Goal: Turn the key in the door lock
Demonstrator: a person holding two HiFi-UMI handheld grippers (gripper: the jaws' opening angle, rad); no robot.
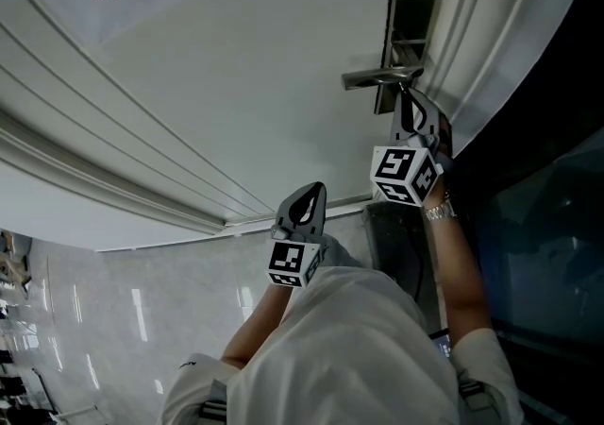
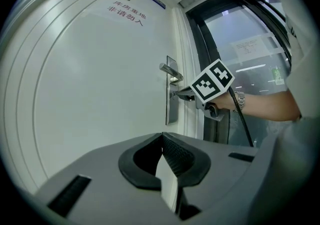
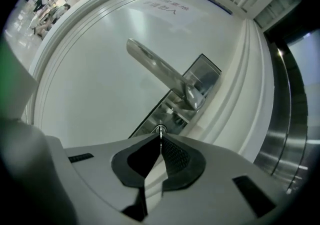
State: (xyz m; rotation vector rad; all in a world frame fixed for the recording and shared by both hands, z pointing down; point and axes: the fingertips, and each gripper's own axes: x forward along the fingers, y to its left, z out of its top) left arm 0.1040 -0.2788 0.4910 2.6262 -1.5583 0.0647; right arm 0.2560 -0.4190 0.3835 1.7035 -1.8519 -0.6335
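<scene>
Right gripper (image 3: 160, 138) is closed, its tips pinched on what we take to be the thin head of the key (image 3: 160, 130). The key sits in the cylinder low on the lock plate (image 3: 204, 75), just under the lever handle (image 3: 160, 71) on the white door (image 3: 100, 84). The tips cover most of the key, so we cannot tell how deep the bite is. We judge the turn itself to be the step in hand. To do it well we should roll the wrist about the key's own line and hold the gripper level and square to the door. Nothing should push sideways or pull outward, since a thin key bends or slips out of a shallow pinch. We want the squeeze firm right through the roll, and we should watch that the gripper body does not foul the handle above it. We stop at the first hard resistance. Our left gripper (image 2: 162, 136) is closed on nothing and hangs well back from the door, where it is best left.
</scene>
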